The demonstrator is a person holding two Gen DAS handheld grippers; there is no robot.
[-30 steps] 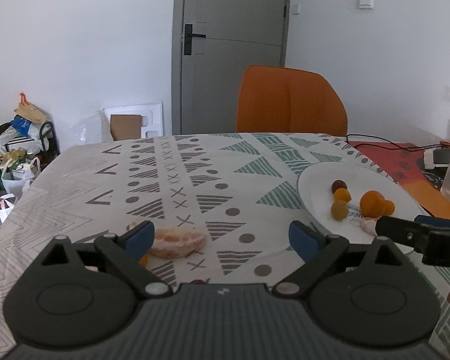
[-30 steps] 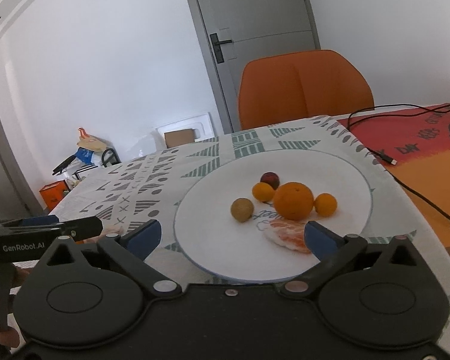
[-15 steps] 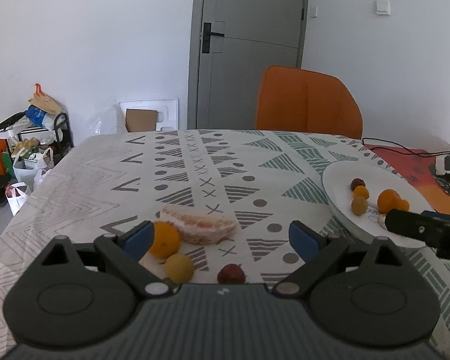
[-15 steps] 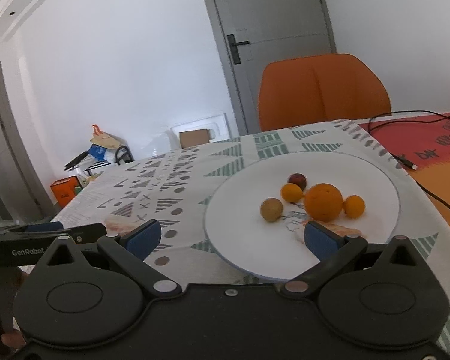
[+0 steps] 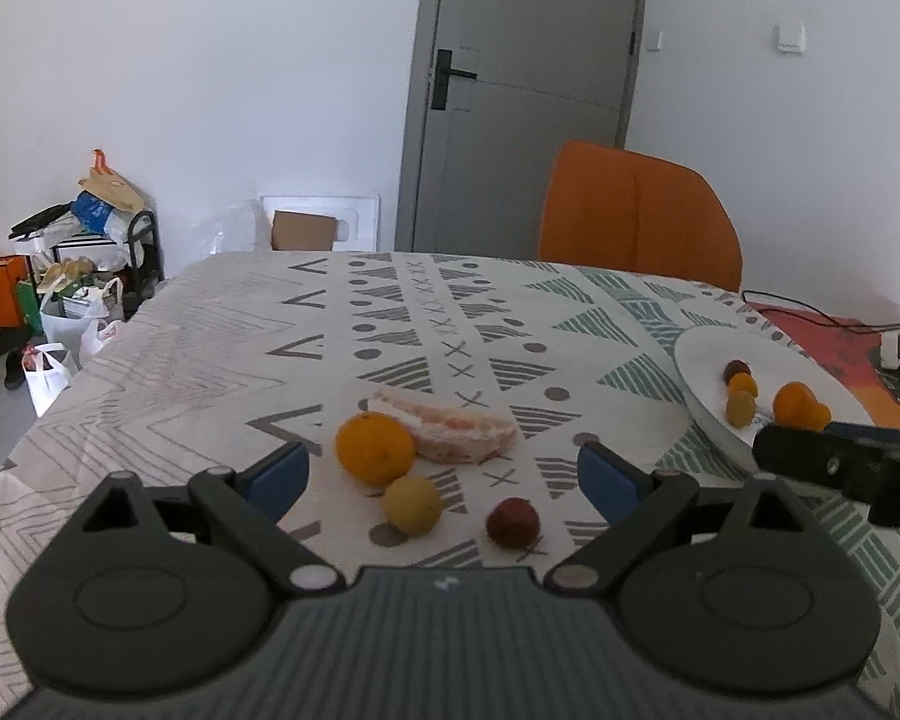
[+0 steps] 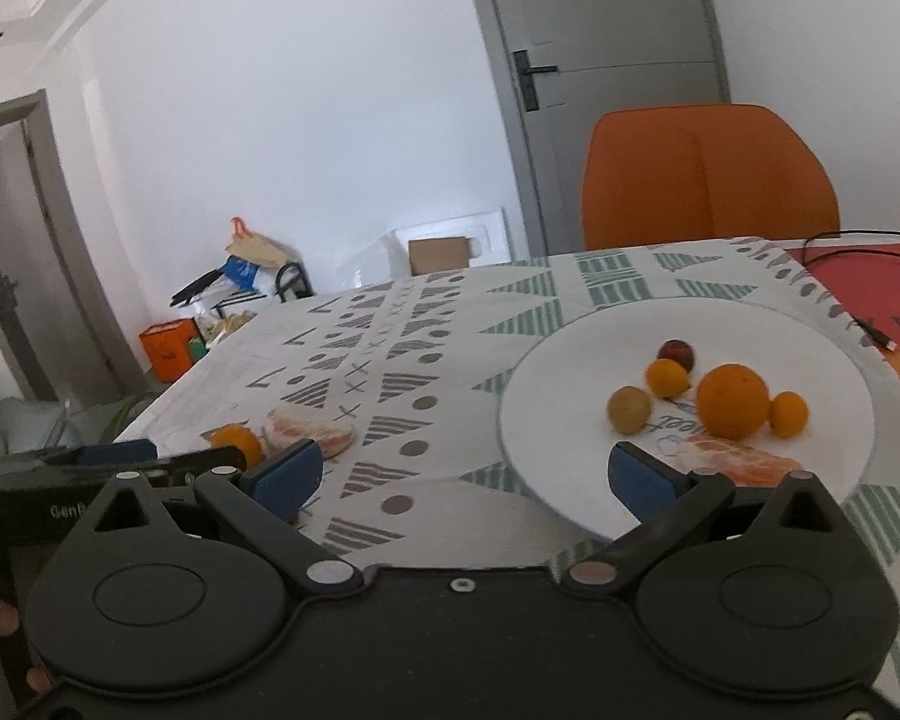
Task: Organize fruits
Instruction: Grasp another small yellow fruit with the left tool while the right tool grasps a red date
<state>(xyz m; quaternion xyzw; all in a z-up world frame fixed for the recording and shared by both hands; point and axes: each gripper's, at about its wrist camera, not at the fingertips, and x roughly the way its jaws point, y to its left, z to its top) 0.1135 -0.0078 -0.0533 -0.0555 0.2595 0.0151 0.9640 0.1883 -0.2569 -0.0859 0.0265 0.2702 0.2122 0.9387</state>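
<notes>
On the patterned tablecloth lie an orange (image 5: 375,447), a peeled citrus segment (image 5: 450,432), a small yellow fruit (image 5: 411,504) and a small dark red fruit (image 5: 513,522). My left gripper (image 5: 444,477) hangs open just above and behind them, holding nothing. The white plate (image 6: 570,396) carries a large orange (image 6: 732,401), two small orange fruits (image 6: 667,377), a brownish fruit (image 6: 629,410), a dark red fruit (image 6: 675,353) and a peeled segment (image 6: 732,459). My right gripper (image 6: 462,477) stands open at the plate's near left rim, empty.
An orange chair (image 5: 636,216) stands behind the table, in front of a grey door (image 5: 522,90). A red mat with a black cable (image 6: 858,276) lies right of the plate. Bags and boxes (image 5: 72,276) crowd the floor on the left. Patterned cloth spans the table's far half.
Both grippers have drawn back and risen. The orange, yellow fruit and red fruit have come into the left wrist view. The right gripper now sits left of the plate's segment.
</notes>
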